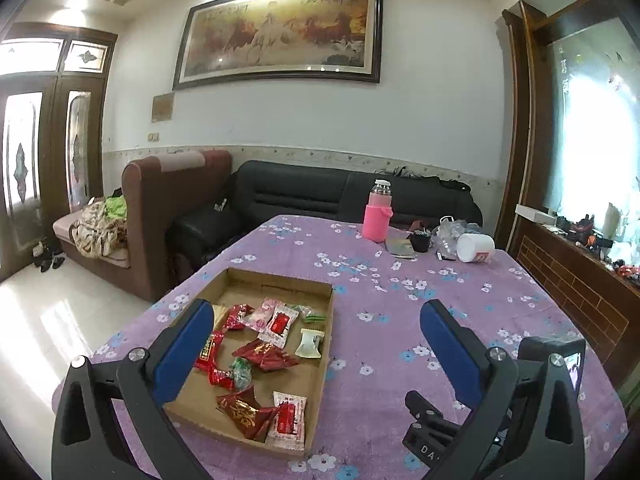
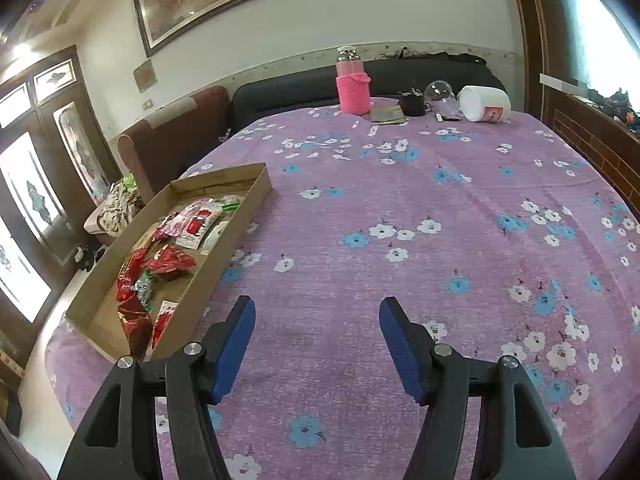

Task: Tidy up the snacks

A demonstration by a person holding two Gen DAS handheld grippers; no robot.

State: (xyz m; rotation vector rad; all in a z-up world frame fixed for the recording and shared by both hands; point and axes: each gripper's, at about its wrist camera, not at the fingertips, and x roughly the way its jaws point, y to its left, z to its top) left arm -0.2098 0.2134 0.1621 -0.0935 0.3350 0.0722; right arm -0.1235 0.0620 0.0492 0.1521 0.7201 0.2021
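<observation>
A shallow cardboard tray [image 1: 320, 392] lies on the purple flowered tablecloth [image 1: 400, 304] and holds several wrapped snacks, mostly red packets [image 1: 266, 354], a pink one [image 1: 260, 314] and a white one [image 1: 310, 342]. My left gripper [image 1: 316, 312] is open and empty, above the tray's right edge. The tray also shows in the right wrist view [image 2: 236, 224] at the left, with the red packets [image 2: 168, 260] inside. My right gripper [image 2: 316, 312] is open and empty over bare cloth to the tray's right.
At the table's far end stand a pink bottle [image 1: 378, 216], a small dark cup [image 1: 421, 240], a flat booklet [image 1: 400, 248], clear plastic [image 1: 450, 234] and a white tub on its side [image 1: 476, 248]. Sofas [image 1: 304, 196] lie beyond. A black device [image 1: 552, 364] sits beside my left gripper.
</observation>
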